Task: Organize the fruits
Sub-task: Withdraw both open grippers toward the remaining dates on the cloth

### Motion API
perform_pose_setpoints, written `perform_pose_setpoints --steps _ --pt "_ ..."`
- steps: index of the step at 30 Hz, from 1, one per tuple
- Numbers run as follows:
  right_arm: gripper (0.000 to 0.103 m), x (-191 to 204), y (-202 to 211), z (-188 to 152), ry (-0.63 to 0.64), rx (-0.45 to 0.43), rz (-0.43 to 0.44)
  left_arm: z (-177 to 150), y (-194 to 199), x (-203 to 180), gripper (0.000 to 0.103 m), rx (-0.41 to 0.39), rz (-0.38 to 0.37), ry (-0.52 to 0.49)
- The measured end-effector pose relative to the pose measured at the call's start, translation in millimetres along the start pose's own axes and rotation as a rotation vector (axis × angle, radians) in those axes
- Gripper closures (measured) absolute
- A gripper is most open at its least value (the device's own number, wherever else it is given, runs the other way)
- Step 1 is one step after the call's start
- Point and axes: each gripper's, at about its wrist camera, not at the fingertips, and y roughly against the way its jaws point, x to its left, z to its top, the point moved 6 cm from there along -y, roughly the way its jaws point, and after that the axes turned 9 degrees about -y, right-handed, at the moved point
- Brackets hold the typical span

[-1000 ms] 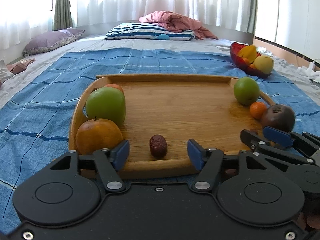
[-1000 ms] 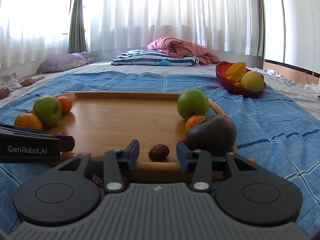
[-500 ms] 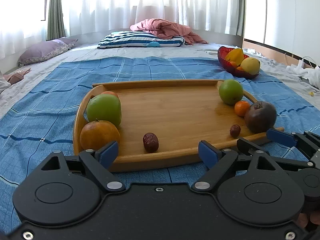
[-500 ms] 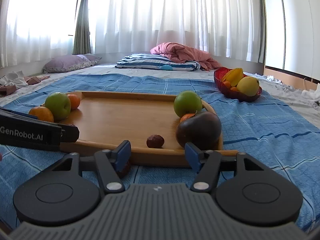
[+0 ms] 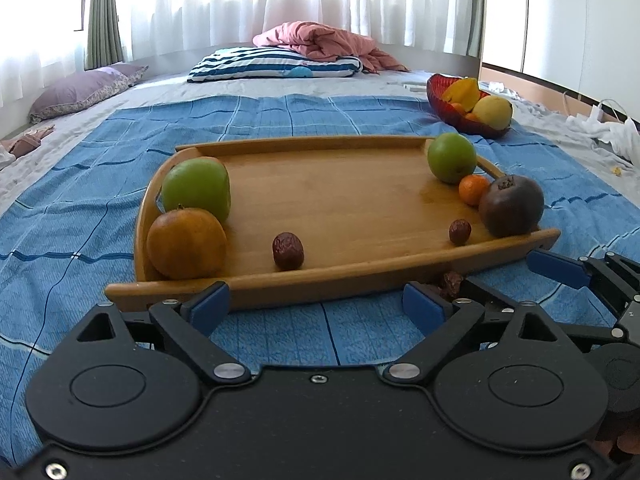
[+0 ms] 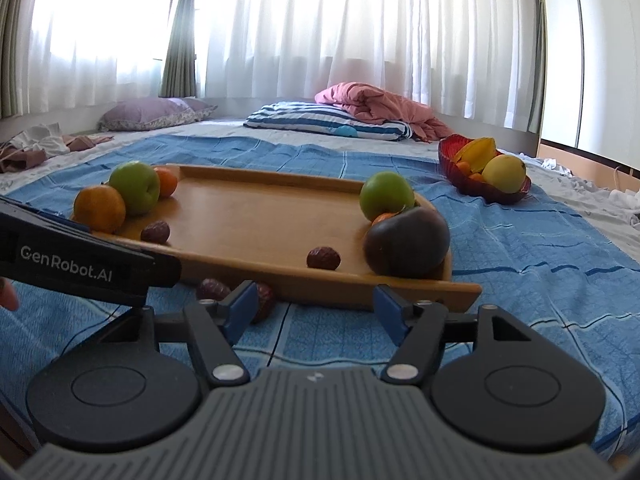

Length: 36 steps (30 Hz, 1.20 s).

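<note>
While both tongs (image 5: 316, 306) (image 6: 314, 306) open empty, tray (image 5: 340, 280) lies just ahead.

bright backlit curtains (image 6: 320, 40) glare; sharp frames, fisheye-bent edges.

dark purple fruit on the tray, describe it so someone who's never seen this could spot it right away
Find the wooden tray on the blue blanket. At its near right corner sits the dark purple fruit, just in front of a small orange and a green apple. It is the only large, dark maroon fruit there.
</note>
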Motion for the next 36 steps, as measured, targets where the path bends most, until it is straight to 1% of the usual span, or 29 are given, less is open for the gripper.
perform_pose_setpoints --steps 18,23,25,30,36 --pt "0.026 11.0 -7.8 -8.0 0.023 0.036 0.032 -6.4 -3.4 1.2 0.008 0.021 0.004 0.007" --pt "0.033 11.0 -10.1 -6.8 0.012 0.043 0.046 -6.5 -4.2 1.2 0.008 0.023 0.004 0.007" --pt "0.036 10.6 -10.3 -6.5 0.011 0.040 0.041 -6.7 -4.7 0.2 0.008 0.024 0.003 0.006" --pt "0.036 4.5 -7.8 -7.2 0.004 0.038 0.027 -7.0 -4.2 -2.7 0.008 0.023 -0.007 0.005" --pt "0.036 -10.3 -6.5 -6.7 -0.010 0.039 -0.016 -6.9 -2.1 -12.2 0.008 0.019 -0.046 -0.004"
